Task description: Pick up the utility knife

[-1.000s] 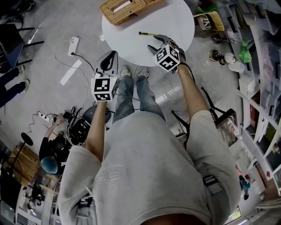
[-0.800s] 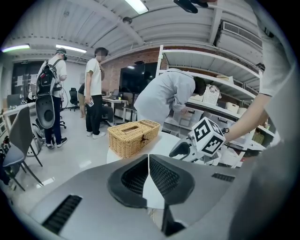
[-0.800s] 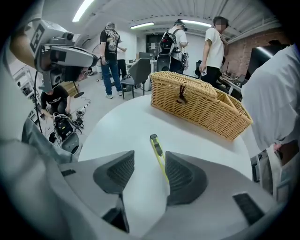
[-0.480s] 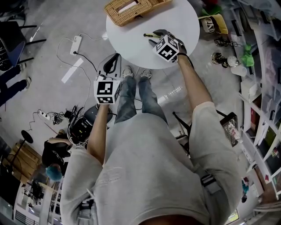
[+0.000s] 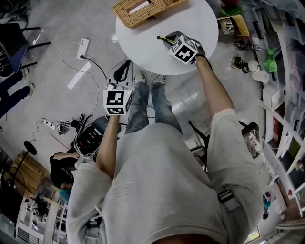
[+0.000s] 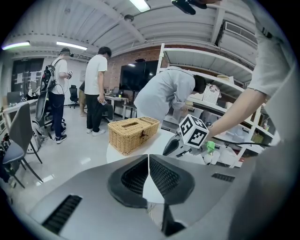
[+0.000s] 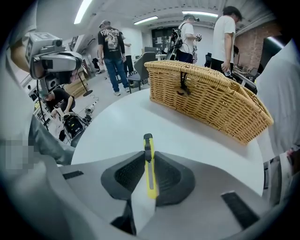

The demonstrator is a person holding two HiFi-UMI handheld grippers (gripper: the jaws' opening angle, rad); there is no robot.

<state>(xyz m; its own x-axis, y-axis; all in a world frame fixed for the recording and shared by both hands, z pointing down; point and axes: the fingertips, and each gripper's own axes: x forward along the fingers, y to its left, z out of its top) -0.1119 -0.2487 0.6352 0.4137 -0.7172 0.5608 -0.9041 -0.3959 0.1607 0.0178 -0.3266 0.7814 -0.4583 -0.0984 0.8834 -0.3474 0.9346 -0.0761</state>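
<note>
Right hand-held gripper (image 5: pixel 167 39), head view: at the top centre of the frame, set down on the white round counter (image 5: pixel 143 47) at the yellow utility knife (image 5: pixel 162 37), near a wicker basket (image 5: pixel 143 9). The left hand-held gripper (image 5: pixel 123 70) hangs beside the counter, over the floor. Left gripper view: jaws pressed together, nothing between them. Right gripper view: the jaws, which have just been closing, pinch the utility knife lengthwise at lower centre, its black tip projecting toward the wicker basket.
</note>
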